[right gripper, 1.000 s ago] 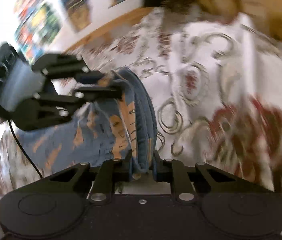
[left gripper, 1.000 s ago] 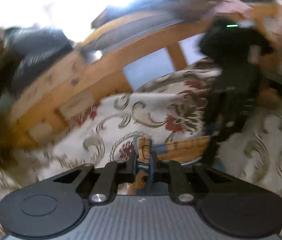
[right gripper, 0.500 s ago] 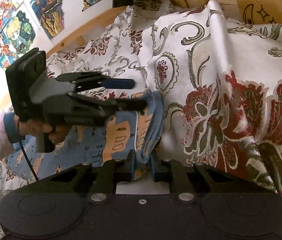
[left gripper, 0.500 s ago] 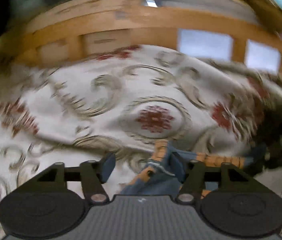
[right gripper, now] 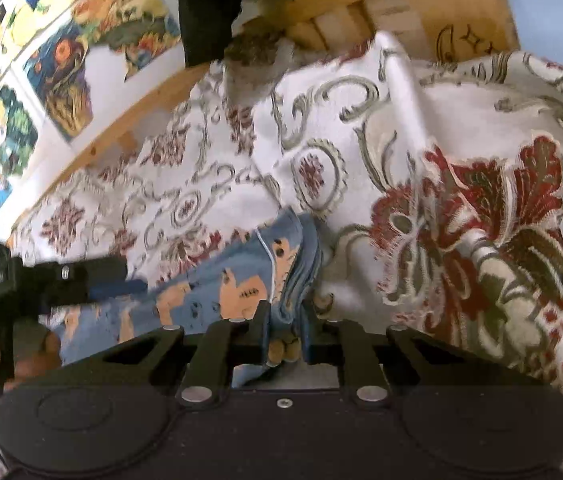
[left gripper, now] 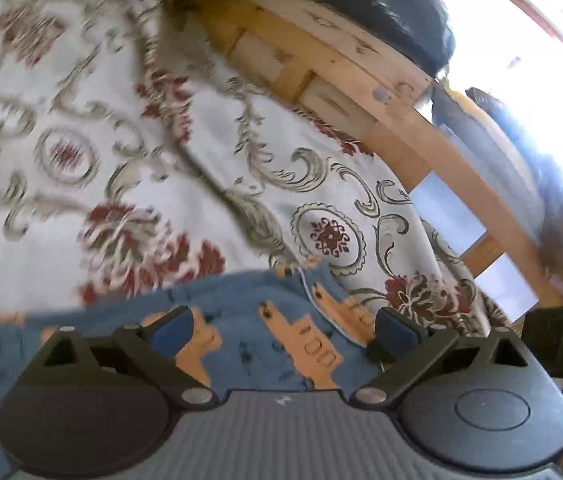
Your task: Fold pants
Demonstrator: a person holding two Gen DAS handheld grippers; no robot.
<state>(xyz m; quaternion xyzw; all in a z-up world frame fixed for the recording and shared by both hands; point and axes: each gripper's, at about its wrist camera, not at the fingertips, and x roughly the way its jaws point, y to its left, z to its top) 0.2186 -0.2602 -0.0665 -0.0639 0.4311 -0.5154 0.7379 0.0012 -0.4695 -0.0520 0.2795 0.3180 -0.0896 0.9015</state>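
Left gripper [left gripper: 283, 330]: jaws spread wide above the pants [left gripper: 241, 332], holding nothing.
Right gripper [right gripper: 284, 330]: clamped on the bunched pants edge.
Pants: lying on the patterned bedspread [right gripper: 421, 184].

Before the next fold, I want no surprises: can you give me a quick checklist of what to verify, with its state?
1. Right hand-held gripper shut on the pants: ok.
2. Left hand-held gripper open, nothing pinched: ok.
3. Pants resting on the patterned bedspread: ok.
4. Layers stacked evenly at the clamped edge: cannot tell, only bunched folds show.
5. Far end of the pants flat: cannot tell, out of view.
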